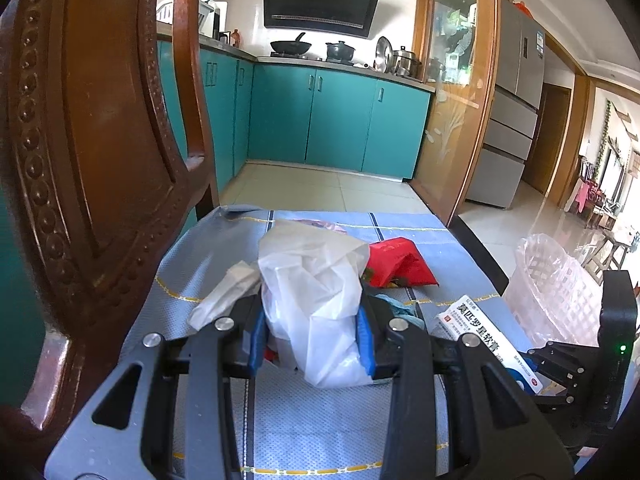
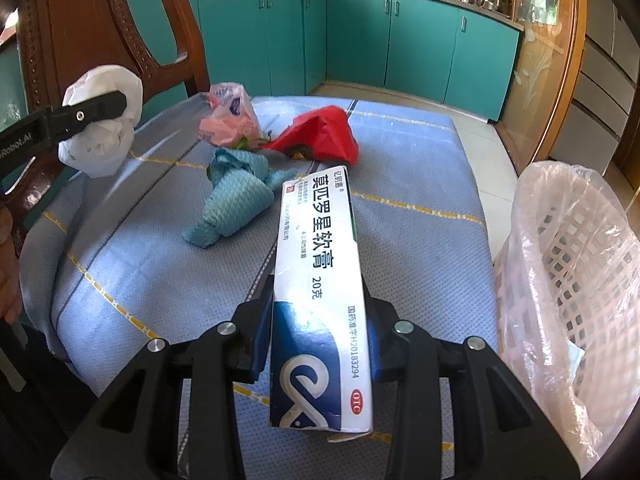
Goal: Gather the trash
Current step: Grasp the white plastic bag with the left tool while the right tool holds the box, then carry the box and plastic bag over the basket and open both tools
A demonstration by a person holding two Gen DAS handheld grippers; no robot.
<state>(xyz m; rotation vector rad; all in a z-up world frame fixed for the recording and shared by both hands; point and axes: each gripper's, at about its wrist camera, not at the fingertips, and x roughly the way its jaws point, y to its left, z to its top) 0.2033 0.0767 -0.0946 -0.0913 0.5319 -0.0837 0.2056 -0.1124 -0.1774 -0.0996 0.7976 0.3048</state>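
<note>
We have trash in both hands at once: our left gripper (image 1: 312,344) is clenched on a crumpled white plastic bag (image 1: 316,292), and our right gripper (image 2: 318,344) is clamped on the sides of a long blue-and-white ointment box (image 2: 316,280) that sticks far out ahead of the fingers. Both loads are lifted off the blue cloth-covered worktop (image 2: 400,160), where a red wrapper (image 2: 320,136), a pink bag (image 2: 228,116) and a balled teal cloth (image 2: 232,208) are left lying. The lined white basket (image 2: 568,264) stands just off the worktop's right edge, beside our right gripper, so we judge that the box goes in first. The risks come from the grips themselves. The box is held near one end only, so tipping it toward the basket could let it pivot or slide out and land on the floor tiles. The thin liner sags over the basket rim, and the box's corner could snag it and drag it down. The white bag is soft and slippery; part of it hangs loose below the pads, and it may slip free on the long carry across. The carved chair back (image 1: 92,140) sits close on our left, so a wide swing could clip it.
</note>
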